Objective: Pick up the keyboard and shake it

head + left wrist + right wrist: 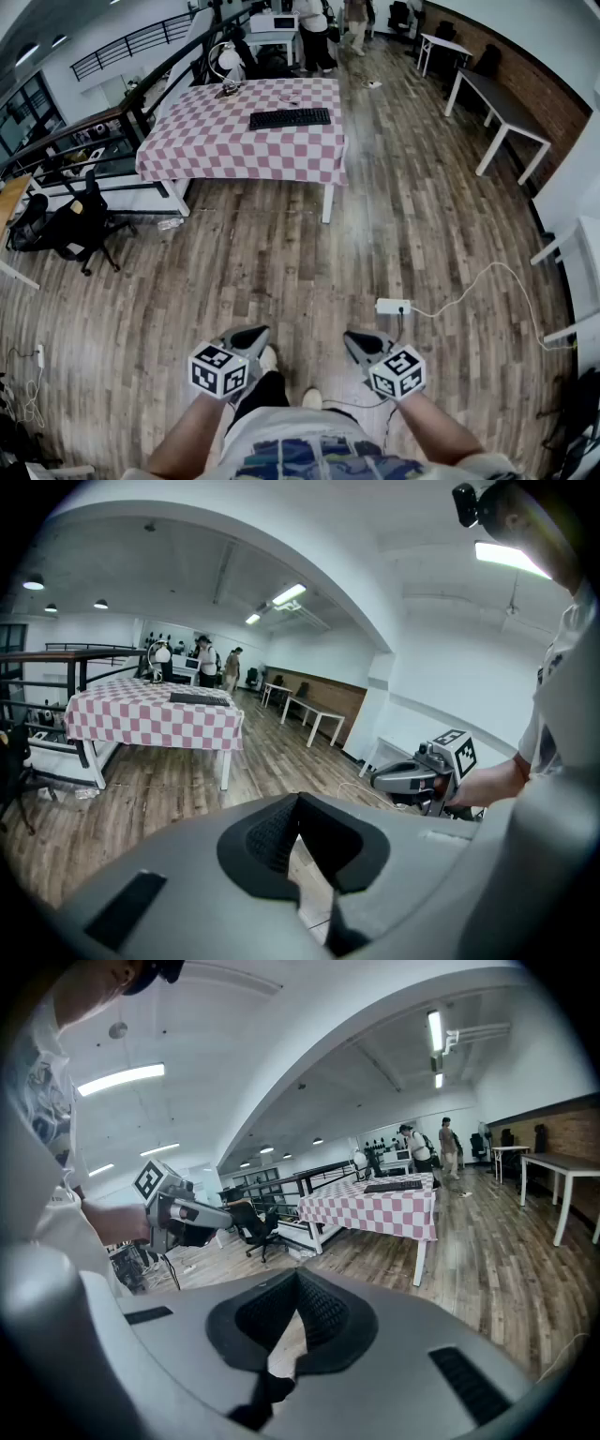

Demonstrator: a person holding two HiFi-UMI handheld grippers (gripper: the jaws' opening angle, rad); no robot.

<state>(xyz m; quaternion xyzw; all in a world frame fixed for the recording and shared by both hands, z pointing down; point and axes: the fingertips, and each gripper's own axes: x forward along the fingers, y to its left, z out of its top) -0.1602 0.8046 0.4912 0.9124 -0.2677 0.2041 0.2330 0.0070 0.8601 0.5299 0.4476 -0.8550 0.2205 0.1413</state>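
Far off, keyboard (290, 118) apparently lies flat on table (216, 141).

The floor (281, 253) is plank wood, brown and streaky, with a low sheen where the light catches it. The tablecloth (216, 141) is pink-and-white checked cloth, matt and soft where it hangs at the hem. The keyboard (290, 118) lying on it looks like black matt plastic. The left gripper (253, 330) and right gripper (356, 336) have smooth grey plastic shells, dull rather than glossy. Their pads (267, 834) are black and finely ribbed, rubbery by the look of them. The far wall (536, 86) is rough red brick. The railing (84, 127) looks like dark metal, and the cable (489, 266) on the boards is smooth and white.
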